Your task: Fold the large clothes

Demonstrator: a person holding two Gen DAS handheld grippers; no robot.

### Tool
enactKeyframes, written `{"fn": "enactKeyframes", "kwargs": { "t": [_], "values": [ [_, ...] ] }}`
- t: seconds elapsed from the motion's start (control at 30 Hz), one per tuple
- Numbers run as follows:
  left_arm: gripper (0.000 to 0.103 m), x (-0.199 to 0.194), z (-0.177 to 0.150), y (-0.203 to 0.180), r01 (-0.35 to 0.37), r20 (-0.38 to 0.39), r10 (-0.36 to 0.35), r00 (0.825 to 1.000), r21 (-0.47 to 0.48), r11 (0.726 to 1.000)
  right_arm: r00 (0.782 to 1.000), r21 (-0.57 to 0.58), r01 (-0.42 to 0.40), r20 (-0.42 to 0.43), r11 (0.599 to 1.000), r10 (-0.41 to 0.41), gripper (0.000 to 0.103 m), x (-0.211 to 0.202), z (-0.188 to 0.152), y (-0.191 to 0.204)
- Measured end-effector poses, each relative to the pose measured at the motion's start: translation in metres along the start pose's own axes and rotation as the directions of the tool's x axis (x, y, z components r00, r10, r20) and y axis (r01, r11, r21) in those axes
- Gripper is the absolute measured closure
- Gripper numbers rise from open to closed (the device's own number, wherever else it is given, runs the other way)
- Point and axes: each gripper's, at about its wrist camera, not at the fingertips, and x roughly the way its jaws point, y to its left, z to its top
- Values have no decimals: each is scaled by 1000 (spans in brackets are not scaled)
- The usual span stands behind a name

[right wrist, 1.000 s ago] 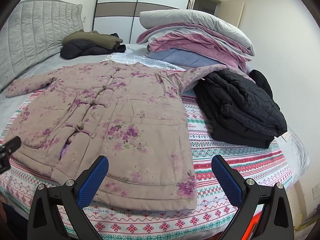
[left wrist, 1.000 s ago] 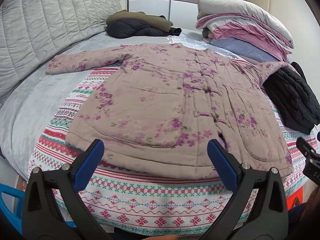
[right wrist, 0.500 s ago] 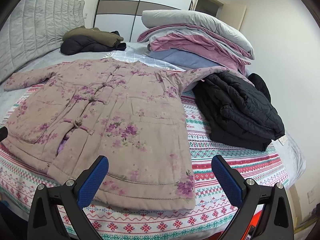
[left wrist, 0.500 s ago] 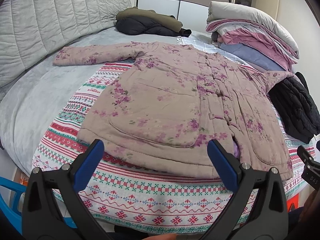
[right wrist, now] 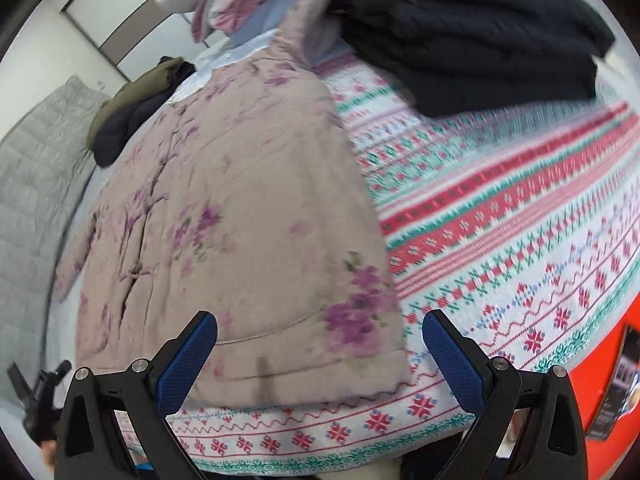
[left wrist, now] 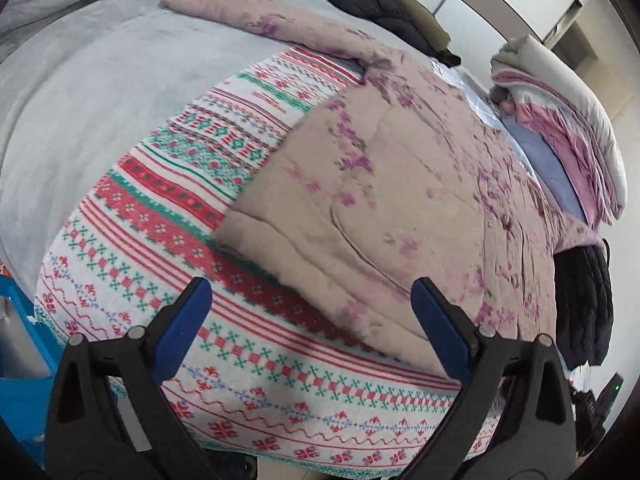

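A pink floral padded coat (left wrist: 400, 184) lies spread flat, front up, on a patterned blanket (left wrist: 192, 208) on the bed, one sleeve (left wrist: 248, 12) stretched toward the headboard. My left gripper (left wrist: 310, 308) hangs open just above the coat's hem at its left corner. In the right wrist view the same coat (right wrist: 224, 216) fills the left half, and my right gripper (right wrist: 320, 340) is open over the hem's right corner. Nothing sits between either pair of blue pads. Both views are tilted and a little blurred.
A folded black jacket (right wrist: 472, 28) lies on the blanket to the coat's right. Stacked pink and white bedding (left wrist: 568, 120) sits behind it. A dark and olive garment pile (left wrist: 384, 4) rests near the headboard. A blue crate (left wrist: 20, 336) stands beside the bed.
Both grippers have dropped closer to the coat's hem and tilted, left toward the left corner, right toward the right corner. Both stay open. The coat has not moved.
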Motion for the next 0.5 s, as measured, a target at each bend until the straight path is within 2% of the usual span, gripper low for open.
{"fn": "enactKeyframes", "kwargs": {
  "t": [0.07,0.13,0.27,0.3,0.37,0.4,0.43,0.47,0.5],
  "values": [
    [10,2,3,4,-6,6,6,1000,-21,1000,1000,26,-6,-20,1000,6,3,6,-1,-11],
    [24,8,7,8,-17,4,17,1000,-35,999,999,24,-26,-38,999,27,8,12,-3,-17],
    [41,25,10,4,-25,-32,23,999,-42,999,992,46,-70,-102,996,74,30,28,-3,-22],
    [51,31,11,-1,-21,-46,20,999,-26,999,991,58,-75,-110,995,81,33,29,-3,-24],
    [80,35,11,-12,-41,-43,41,998,8,999,992,62,-80,-92,995,86,40,30,-1,-21],
    [93,34,11,-17,-57,-28,58,998,29,998,992,55,-80,-88,995,85,48,29,0,-19],
    [94,30,10,-23,-76,5,76,997,55,996,994,37,-82,-70,996,85,56,27,0,-13],
    [94,25,9,-29,-84,42,81,996,77,993,996,19,-81,-45,997,82,80,24,0,-7],
    [95,18,8,-34,-86,82,78,994,97,992,996,14,-81,-33,997,81,84,21,0,-4]
  ]
}}
